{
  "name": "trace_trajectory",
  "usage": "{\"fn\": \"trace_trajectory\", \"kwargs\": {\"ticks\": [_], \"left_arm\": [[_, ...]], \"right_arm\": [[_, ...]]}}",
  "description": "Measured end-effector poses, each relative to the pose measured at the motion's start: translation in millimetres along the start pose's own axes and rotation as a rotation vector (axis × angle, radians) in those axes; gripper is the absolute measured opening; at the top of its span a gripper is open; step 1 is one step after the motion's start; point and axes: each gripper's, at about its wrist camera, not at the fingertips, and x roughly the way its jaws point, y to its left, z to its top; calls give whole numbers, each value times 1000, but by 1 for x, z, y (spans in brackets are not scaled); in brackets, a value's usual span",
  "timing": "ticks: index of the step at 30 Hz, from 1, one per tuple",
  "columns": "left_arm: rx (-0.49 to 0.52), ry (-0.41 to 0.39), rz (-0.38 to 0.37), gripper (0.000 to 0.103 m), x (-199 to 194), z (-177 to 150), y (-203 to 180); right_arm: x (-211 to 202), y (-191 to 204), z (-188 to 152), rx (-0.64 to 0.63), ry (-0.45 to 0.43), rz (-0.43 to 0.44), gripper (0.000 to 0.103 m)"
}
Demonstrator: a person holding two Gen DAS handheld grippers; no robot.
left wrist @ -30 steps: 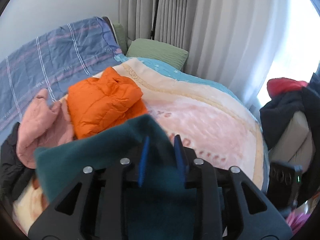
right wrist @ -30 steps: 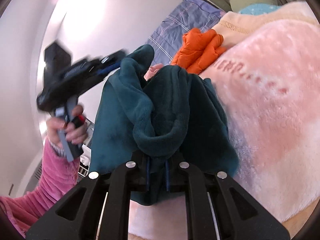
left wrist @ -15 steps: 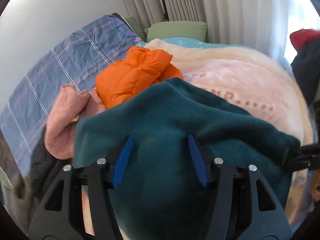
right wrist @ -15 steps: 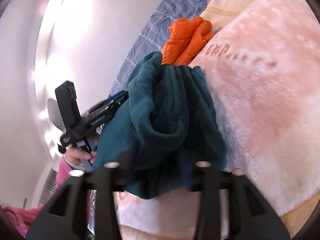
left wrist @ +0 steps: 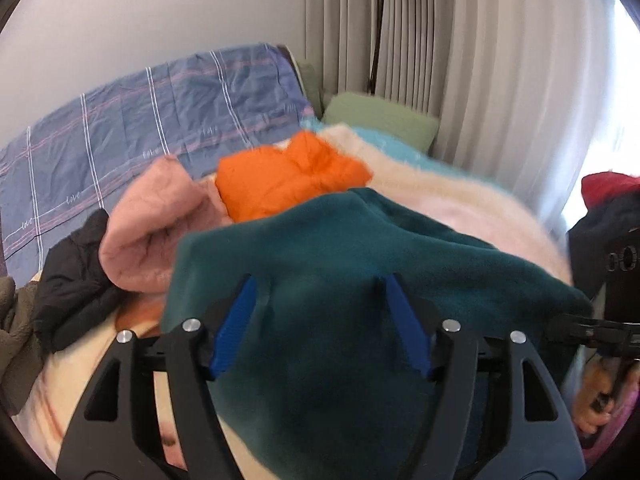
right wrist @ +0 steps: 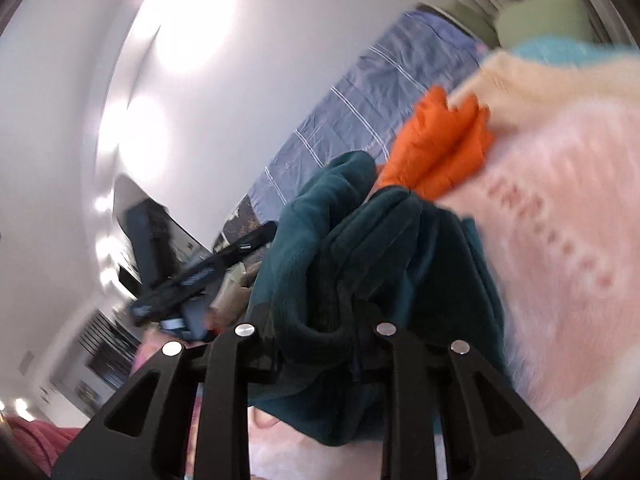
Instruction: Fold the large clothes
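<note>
A dark teal fleece garment (left wrist: 360, 264) lies bunched on the pink blanket, just ahead of my left gripper (left wrist: 320, 292). The left jaws stand wide apart over the fleece and hold nothing. In the right wrist view the teal fleece (right wrist: 380, 248) hangs in folds between the fingers of my right gripper (right wrist: 316, 320). Those jaws stand apart with cloth between them, and the frame is blurred. The left gripper (right wrist: 248, 246) shows at the left of that view.
An orange puffer jacket (left wrist: 288, 172), a pink garment (left wrist: 148, 220) and a black garment (left wrist: 72, 276) lie on the bed behind the fleece. A striped blue sheet (left wrist: 140, 128) and green pillow (left wrist: 380, 120) are farther back. Dark and red clothes (left wrist: 604, 200) pile at right.
My left gripper has opened wide and let go of the teal fleece, which now lies ahead of it. My right gripper's jaws have spread apart around the fleece.
</note>
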Motion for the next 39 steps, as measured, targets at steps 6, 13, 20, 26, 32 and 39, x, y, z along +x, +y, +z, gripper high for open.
{"fn": "trace_trajectory", "kwargs": {"ticks": [6, 13, 20, 26, 32, 39], "left_arm": [[232, -93, 55, 85, -38, -4, -40], [398, 70, 30, 81, 48, -68, -80], [347, 49, 27, 81, 32, -76, -68], [238, 9, -32, 81, 21, -84, -37], [258, 13, -21, 81, 23, -83, -41], [227, 9, -26, 81, 24, -81, -38]], "right_arm": [[-10, -25, -13, 66, -9, -58, 24], [-6, -93, -73, 230, 109, -198, 25], [-26, -87, -39, 207, 140, 74, 55], [6, -97, 37, 135, 122, 24, 56], [92, -119, 73, 167, 322, -37, 53], [132, -145, 82, 320, 382, 72, 15]]}}
